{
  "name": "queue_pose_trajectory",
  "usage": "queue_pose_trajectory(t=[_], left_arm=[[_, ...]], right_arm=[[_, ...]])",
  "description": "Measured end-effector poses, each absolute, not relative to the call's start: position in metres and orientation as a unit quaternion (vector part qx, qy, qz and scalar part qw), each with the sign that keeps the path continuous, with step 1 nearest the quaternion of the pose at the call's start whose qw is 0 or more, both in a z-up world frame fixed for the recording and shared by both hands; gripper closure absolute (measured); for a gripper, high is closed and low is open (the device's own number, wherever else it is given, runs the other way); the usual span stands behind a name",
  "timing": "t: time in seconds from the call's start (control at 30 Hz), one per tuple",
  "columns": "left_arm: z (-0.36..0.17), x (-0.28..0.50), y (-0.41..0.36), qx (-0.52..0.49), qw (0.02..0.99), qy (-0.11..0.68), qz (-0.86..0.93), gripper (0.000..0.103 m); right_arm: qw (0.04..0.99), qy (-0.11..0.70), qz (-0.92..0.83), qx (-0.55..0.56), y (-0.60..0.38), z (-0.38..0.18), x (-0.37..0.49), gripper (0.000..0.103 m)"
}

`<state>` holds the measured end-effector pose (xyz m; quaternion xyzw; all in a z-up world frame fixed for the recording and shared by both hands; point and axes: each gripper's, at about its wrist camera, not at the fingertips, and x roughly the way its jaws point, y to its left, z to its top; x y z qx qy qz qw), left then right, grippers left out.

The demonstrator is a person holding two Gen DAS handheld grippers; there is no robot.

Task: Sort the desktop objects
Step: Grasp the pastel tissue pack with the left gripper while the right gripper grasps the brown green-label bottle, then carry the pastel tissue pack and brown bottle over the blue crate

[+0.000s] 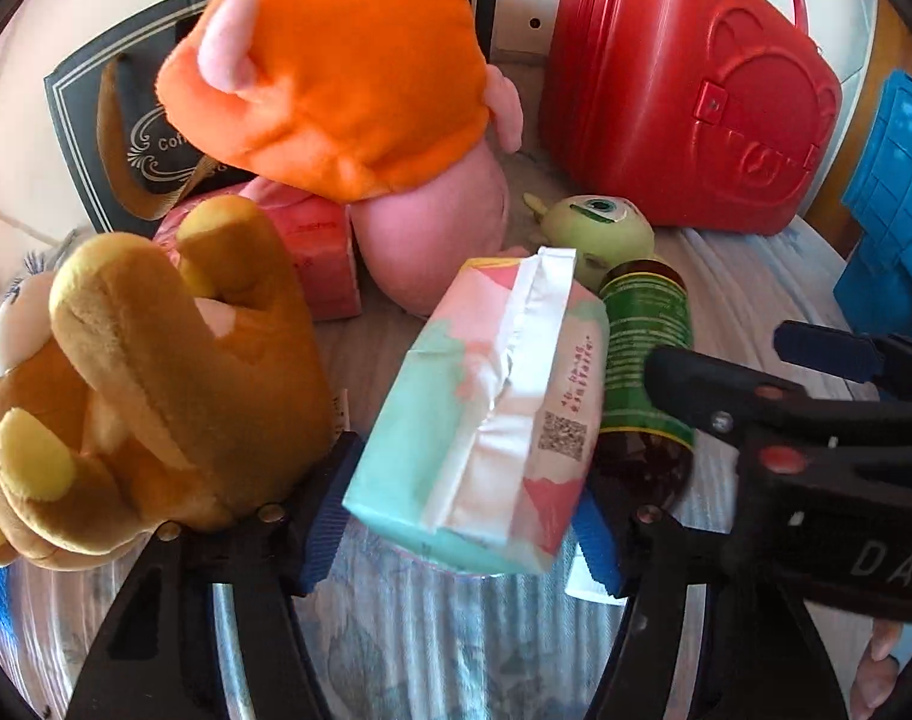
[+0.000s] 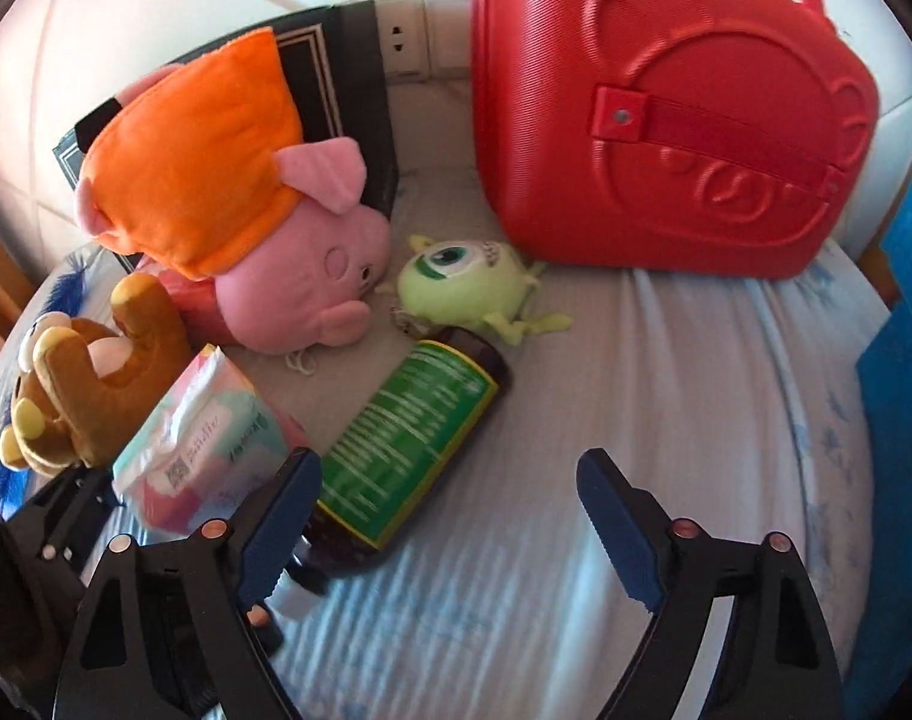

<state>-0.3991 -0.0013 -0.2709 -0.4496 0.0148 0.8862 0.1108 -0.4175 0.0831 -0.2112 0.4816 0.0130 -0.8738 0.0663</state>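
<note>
Left wrist view shows the left gripper [image 1: 456,516] with its blue pads on either side of a soft pastel tissue pack in mint, pink and white wrapper [image 1: 486,414], low in the middle of the frame; the pads look to be touching the pack's sides, though I cannot tell for sure that they press firmly, since the pack hides the right pad's face. A plush brown bear [image 1: 138,396] leans against the left finger at lower left, and a dark brown bottle with a green label [image 1: 645,372] lies just beside the pack on the right. Right wrist view has the right gripper [image 2: 450,528] at the bottom of the frame with its jaws spread wide and nothing between them, its left pad near the bottle's base. Behind, in the upper half of that frame, sit a pink pig plush in an orange dress [image 2: 246,204], a small green one-eyed plush [image 2: 462,288] and a red hard-shell case with a handle [image 2: 666,108], all on a pale blue striped cloth [image 2: 636,420]. Risks: the slack wrapper may crumple and slip out of a light hold, and lifting could drag the bear along or nudge the bottle into rolling; the two grippers are close and might knock together.
</note>
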Motion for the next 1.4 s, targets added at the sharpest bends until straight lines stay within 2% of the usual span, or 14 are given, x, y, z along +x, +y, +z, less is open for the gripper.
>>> queue_pose_trajectory(t=[0.17, 0.3, 0.4, 0.63, 0.87, 1.07, 1.4], left_arm=[[-0.273, -0.401, -0.002, -0.447, 0.107, 0.012, 0.888, 0.044], [-0.279, -0.402, 0.001, -0.456, 0.094, 0.019, 0.885, 0.052], [-0.284, -0.404, 0.002, -0.463, 0.088, 0.011, 0.882, 0.056], [-0.279, -0.396, 0.004, -0.465, 0.088, 0.001, 0.881, 0.059], [-0.249, -0.375, 0.005, -0.449, 0.075, -0.007, 0.891, 0.059], [-0.203, -0.341, -0.004, -0.421, 0.067, -0.005, 0.905, 0.059], [-0.117, -0.270, -0.004, -0.373, 0.045, 0.008, 0.927, 0.059]], right_arm=[[0.068, 0.011, -0.857, 0.511, 0.076, -0.234, -0.436, 0.025], [0.072, 0.005, -0.846, 0.528, 0.080, -0.248, -0.437, 0.043], [0.079, -0.002, -0.839, 0.538, 0.086, -0.254, -0.436, 0.049], [0.079, 0.007, -0.846, 0.527, 0.093, -0.250, -0.428, 0.049], [0.073, 0.001, -0.863, 0.500, 0.109, -0.223, -0.405, 0.049], [0.072, -0.004, -0.880, 0.470, 0.125, -0.183, -0.376, 0.049], [0.079, 0.007, -0.917, 0.390, 0.128, -0.085, -0.303, 0.049]])
